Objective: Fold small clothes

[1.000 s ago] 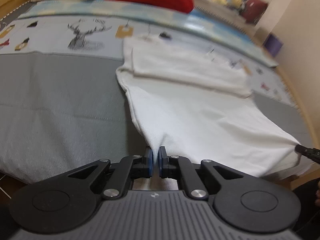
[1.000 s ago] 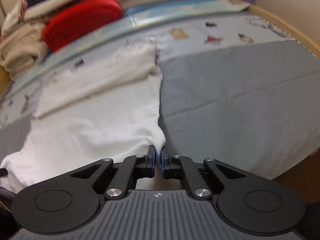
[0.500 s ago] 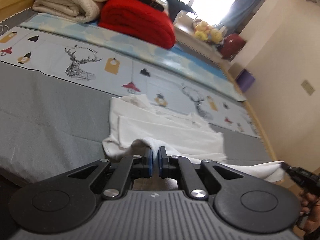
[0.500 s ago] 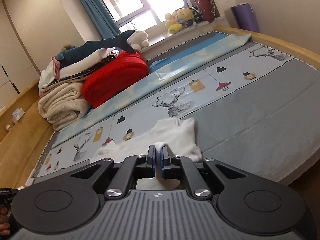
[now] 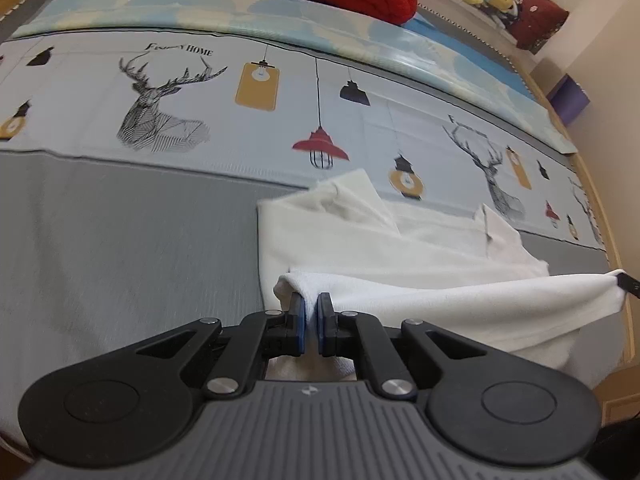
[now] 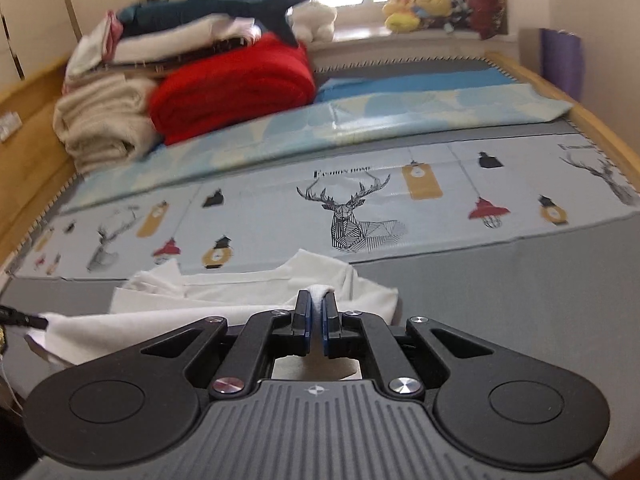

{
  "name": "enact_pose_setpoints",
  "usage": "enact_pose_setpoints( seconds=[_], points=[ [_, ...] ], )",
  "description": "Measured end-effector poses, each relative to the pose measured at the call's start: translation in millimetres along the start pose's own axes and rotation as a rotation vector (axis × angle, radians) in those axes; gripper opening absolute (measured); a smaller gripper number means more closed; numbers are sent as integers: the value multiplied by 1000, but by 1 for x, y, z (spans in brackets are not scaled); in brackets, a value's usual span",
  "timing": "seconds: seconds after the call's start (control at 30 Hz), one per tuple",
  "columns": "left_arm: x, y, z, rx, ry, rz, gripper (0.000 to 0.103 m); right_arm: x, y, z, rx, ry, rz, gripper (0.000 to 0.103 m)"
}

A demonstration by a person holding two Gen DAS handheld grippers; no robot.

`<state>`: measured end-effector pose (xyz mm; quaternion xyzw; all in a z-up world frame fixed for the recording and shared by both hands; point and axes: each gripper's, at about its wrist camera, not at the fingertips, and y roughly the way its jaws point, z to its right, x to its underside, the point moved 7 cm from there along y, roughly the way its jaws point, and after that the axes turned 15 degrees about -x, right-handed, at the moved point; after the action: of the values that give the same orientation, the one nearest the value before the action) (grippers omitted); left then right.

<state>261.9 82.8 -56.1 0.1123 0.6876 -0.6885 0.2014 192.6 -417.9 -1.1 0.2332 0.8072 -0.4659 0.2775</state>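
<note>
A small white garment [image 5: 400, 256] lies on the grey bed cover, its upper part with folded-in sleeves flat on the bed. My left gripper [image 5: 310, 304] is shut on one bottom corner of the garment and holds it lifted over the rest. My right gripper [image 6: 316, 306] is shut on the other bottom corner; its tip shows at the right edge of the left wrist view [image 5: 626, 282]. The hem [image 5: 480, 292] hangs taut between the two grippers. The garment also shows in the right wrist view [image 6: 248, 292].
A printed sheet with deer and lamps [image 5: 256, 92] lies beyond the garment. Folded red blanket [image 6: 236, 88] and beige blankets [image 6: 100, 120] are stacked at the far side, with plush toys [image 6: 416, 8] on the window sill. A wooden bed frame [image 6: 560, 92] runs along the right.
Both grippers have lifted the garment's bottom edge off the bed and carried it forward over the upper part. The lower half now hangs doubled over.
</note>
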Motion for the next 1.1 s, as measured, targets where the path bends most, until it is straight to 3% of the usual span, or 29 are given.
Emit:
enact_pose_setpoints(
  seconds=[0.13,0.2,0.3,0.37,0.47,0.57,0.63,0.73,0.83,0.97,1.1],
  points=[
    [-9,43,0,-36,-33,-65,6,8,61,32,38,78,-76,5],
    [-12,54,1,-30,-59,-90,6,20,86,44,60,113,-157,5],
    [-25,64,4,-27,-62,-91,7,11,104,48,72,108,-162,5],
    [-34,67,-1,-32,-111,-91,12,5,112,55,82,128,-154,5],
    [-52,57,-17,-99,-164,-2,13,-9,114,71,150,189,-83,8],
    [-54,55,-25,-86,-174,-4,13,-21,102,89,214,222,8,15],
    [-48,57,-27,-97,-126,-34,16,-17,100,98,188,249,4,15],
    [-36,59,-34,-172,-54,-42,16,-6,99,102,165,227,-48,15],
    [-24,66,-33,-144,-4,-85,20,7,100,101,135,204,-94,15],
    [-10,68,-8,-128,147,-66,50,19,113,89,99,157,-164,16],
    [-9,74,10,-157,231,-31,54,20,123,74,87,94,-179,22]
  ],
)
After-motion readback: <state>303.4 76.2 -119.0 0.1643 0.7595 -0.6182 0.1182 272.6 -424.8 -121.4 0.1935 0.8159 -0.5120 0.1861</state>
